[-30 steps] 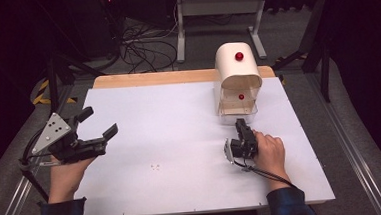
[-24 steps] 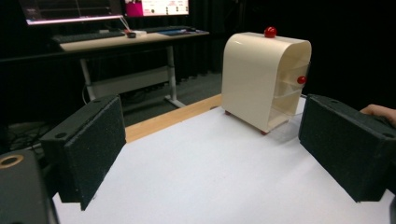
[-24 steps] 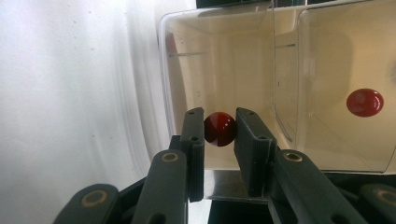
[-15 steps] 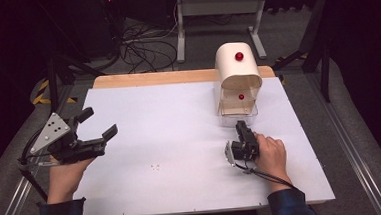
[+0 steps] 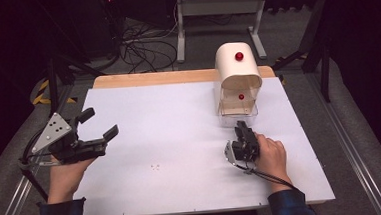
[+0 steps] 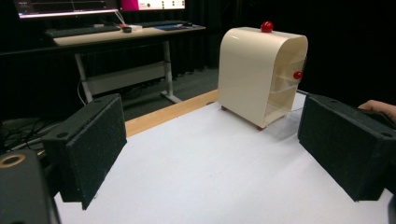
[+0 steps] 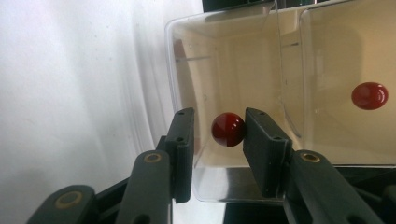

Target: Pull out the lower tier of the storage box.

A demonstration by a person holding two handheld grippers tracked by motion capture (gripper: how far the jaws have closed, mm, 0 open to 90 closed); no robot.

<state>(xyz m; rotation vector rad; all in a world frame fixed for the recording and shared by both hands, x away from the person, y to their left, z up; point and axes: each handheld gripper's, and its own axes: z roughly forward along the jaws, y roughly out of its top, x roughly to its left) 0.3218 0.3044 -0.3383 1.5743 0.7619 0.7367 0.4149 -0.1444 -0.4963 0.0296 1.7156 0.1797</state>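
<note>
A cream cabinet (image 5: 236,69) (image 6: 254,74) with a red ball (image 5: 239,56) on top stands at the table's far right. Its clear bottom drawer (image 5: 237,118) (image 7: 224,70) sticks out toward me. My right gripper (image 5: 241,127) (image 7: 218,122) points at the drawer front, its jaws on either side of the drawer's red knob (image 7: 228,129). One jaw is against the knob and a small gap shows at the other. A second red knob (image 7: 369,95) (image 5: 241,97) sits on the drawer above. My left gripper (image 5: 99,123) (image 6: 215,140) hovers wide open over the table's left side, holding nothing.
The white table top (image 5: 170,134) lies between the two grippers. A wooden strip (image 5: 151,79) runs along its far edge. Behind the table are cables on the floor (image 5: 139,45) and a desk frame (image 5: 212,8).
The right gripper has shifted only slightly at the drawer front. The left gripper and the drawer stay where they were.
</note>
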